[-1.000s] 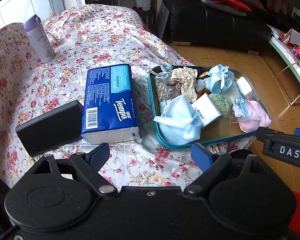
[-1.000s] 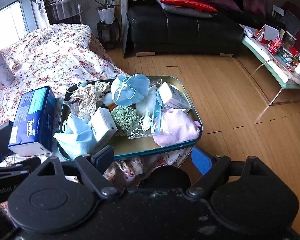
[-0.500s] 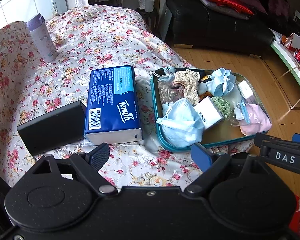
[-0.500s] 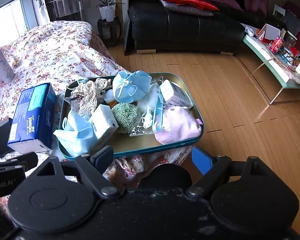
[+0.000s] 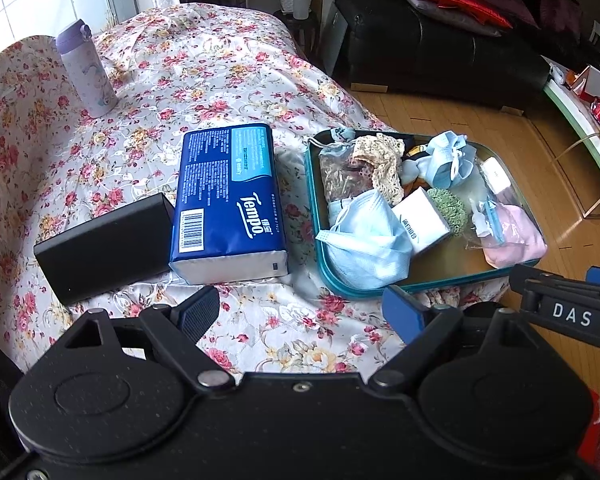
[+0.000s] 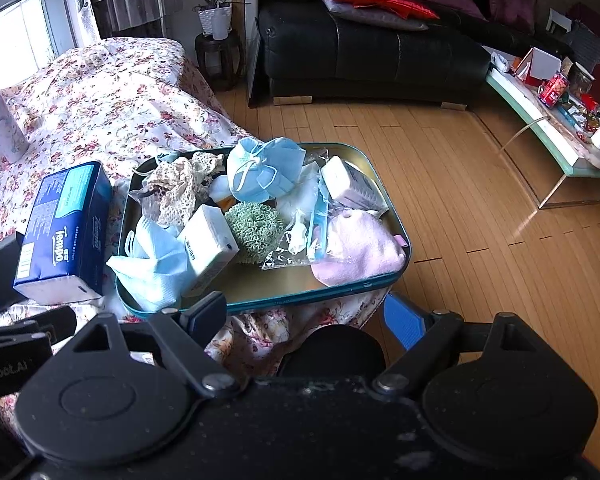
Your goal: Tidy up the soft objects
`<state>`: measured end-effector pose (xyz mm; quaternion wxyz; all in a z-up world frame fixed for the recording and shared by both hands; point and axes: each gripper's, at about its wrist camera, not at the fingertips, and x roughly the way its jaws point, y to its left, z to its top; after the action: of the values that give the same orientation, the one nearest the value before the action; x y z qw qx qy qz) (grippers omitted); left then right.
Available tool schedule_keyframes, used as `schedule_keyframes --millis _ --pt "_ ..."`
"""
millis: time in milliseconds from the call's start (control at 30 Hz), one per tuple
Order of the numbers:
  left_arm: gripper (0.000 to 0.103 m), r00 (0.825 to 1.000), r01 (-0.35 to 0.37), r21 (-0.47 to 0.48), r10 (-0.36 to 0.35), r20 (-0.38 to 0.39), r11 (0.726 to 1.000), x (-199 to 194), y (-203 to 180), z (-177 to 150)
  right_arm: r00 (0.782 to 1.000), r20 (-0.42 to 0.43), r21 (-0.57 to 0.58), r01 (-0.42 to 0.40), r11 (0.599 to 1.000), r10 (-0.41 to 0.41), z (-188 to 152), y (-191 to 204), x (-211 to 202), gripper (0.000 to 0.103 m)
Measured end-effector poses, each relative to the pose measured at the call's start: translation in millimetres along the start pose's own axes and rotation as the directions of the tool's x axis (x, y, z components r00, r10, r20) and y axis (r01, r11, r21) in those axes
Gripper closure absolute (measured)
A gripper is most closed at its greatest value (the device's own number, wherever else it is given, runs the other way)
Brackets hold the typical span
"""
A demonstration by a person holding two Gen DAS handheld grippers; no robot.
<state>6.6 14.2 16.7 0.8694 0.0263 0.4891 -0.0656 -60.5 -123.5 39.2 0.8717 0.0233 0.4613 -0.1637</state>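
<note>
On the floral-print bedspread (image 5: pixel 204 64), a shallow teal-rimmed metal tray (image 6: pixel 332 294) is sitting at the bed's corner, heaped with soft goods: crumpled pale-blue face masks (image 6: pixel 156 264), a cream crochet doily (image 6: pixel 176 188), a green knitted scrubber (image 6: pixel 254 228), a pink fleece cloth (image 6: pixel 360 248) and small white tissue packets (image 6: pixel 210 242), apparently gathered there for sorting. Beside the tray, a blue Tempo tissue pack (image 5: pixel 228 196) and a black rectangular box (image 5: pixel 104 248) are lying flat, the box perhaps serving as a container. Short of the tray, the left gripper (image 5: pixel 300 312) and right gripper (image 6: pixel 304 316) are hovering, both released and grasping nothing.
</note>
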Motion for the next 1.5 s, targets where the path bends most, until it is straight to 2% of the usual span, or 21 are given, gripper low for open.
schedule_keyframes --millis 1500 --pt "0.018 1.0 -0.019 0.018 0.019 -0.023 1.0 4.7 1.4 -0.5 1.0 -0.023 -0.011 -0.014 1.0 0.014 0.8 5.6 7.8 0.017"
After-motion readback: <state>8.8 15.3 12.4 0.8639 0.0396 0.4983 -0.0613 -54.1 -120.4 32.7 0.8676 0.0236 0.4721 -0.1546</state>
